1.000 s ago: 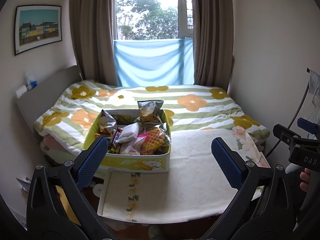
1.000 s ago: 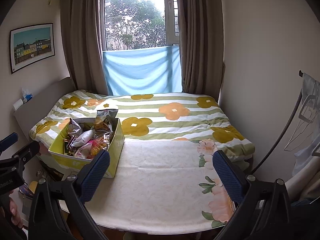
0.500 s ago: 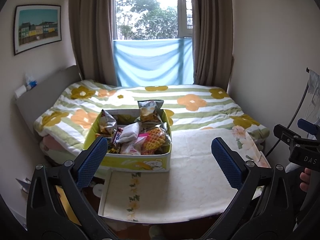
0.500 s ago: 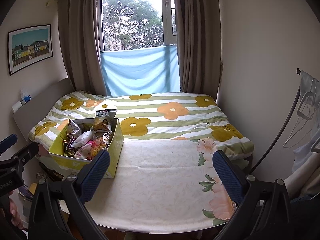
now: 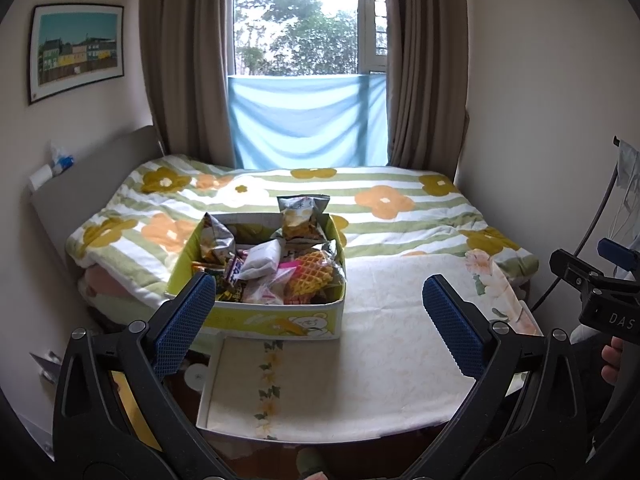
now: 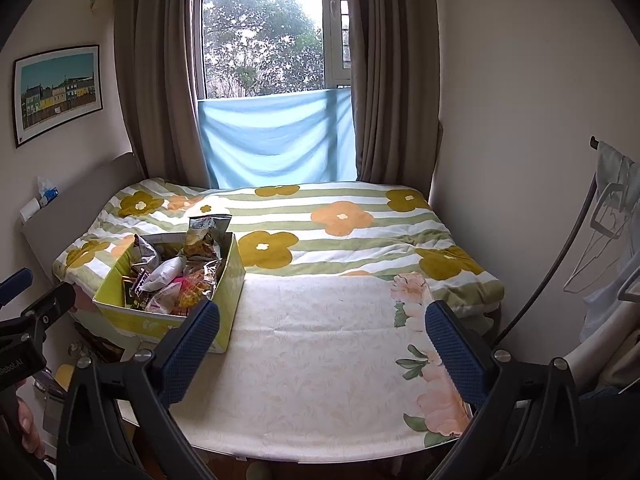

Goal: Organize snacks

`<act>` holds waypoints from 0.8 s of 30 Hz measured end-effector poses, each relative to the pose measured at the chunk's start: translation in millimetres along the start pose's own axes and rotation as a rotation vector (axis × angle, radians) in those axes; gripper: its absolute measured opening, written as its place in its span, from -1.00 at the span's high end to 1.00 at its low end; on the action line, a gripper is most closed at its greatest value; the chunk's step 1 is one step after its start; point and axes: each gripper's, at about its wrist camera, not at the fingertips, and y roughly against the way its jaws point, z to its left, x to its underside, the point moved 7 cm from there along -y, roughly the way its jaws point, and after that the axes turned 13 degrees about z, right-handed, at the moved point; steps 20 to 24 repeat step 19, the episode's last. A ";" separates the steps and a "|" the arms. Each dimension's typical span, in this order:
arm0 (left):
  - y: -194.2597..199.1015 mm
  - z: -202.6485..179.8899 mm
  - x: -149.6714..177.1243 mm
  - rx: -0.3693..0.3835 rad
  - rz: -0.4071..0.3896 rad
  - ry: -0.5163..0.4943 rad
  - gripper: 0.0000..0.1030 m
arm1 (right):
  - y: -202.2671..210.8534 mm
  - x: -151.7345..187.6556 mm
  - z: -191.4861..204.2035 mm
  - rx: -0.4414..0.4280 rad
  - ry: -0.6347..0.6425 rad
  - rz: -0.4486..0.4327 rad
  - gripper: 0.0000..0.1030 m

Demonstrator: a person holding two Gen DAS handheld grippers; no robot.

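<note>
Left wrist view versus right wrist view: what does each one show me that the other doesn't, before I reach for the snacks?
Only the left wrist view shows the box's bear-printed front panel and the right claw's body at its right edge. Only the right wrist view shows the clothes hangers and the pink flower print on the cloth's right side. Both show the yellow snack box, the waffle pack, the floral quilt and open, empty claws: left claw, right claw.

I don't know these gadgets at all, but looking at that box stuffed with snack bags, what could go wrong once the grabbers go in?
The yellow box is heaped, so pulling one packet may drag neighbours out. The tall chip bag at the back sticks above the rim and could tip onto the floral quilt. The waffle packet looks brittle; the left gripper or right gripper, both open now, might crush it.
</note>
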 end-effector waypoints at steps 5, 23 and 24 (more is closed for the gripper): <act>2.5 -0.1 -0.1 -0.012 -0.020 -0.006 -1.00 | 0.9 1.5 2.4 0.000 -0.003 0.002 -0.99; -4.1 3.3 -5.3 -0.016 -0.045 -0.007 -1.00 | -7.3 -0.5 18.0 -0.011 -0.006 0.025 -0.99; -4.1 3.3 -5.3 -0.016 -0.045 -0.007 -1.00 | -7.3 -0.5 18.0 -0.011 -0.006 0.025 -0.99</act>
